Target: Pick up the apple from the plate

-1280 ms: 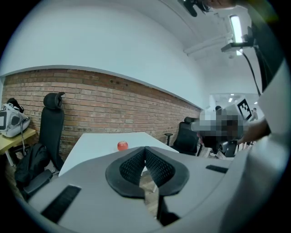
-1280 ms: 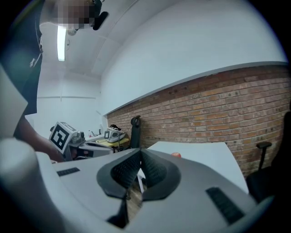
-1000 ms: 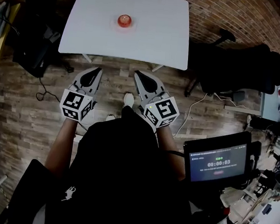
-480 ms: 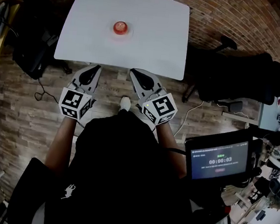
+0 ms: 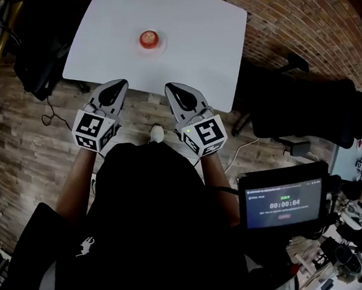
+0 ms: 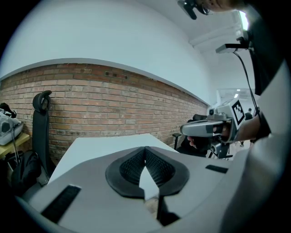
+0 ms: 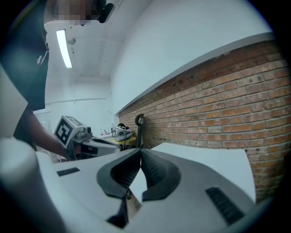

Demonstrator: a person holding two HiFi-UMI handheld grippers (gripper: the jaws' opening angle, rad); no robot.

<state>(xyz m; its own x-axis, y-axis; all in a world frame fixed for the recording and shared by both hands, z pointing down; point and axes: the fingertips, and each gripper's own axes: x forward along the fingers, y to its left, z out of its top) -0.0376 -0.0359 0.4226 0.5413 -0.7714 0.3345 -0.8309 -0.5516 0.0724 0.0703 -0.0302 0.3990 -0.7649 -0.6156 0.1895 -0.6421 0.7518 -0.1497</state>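
In the head view a red apple sits on a small white plate in the far-left part of a white table. Both grippers are held side by side in front of the table's near edge, short of the apple. My left gripper is shut with nothing in it; its pads meet at the tip in the left gripper view. My right gripper is also shut and empty, tips together in the right gripper view. The apple is hidden in both gripper views.
A black office chair stands right of the table. A screen with a timer is at my lower right. Dark bags and a cable lie left of the table. A brick wall runs behind the table.
Both grippers have moved forward up to the table's near edge. The table and apple sit lower and nearer in the head view. Both stay shut.
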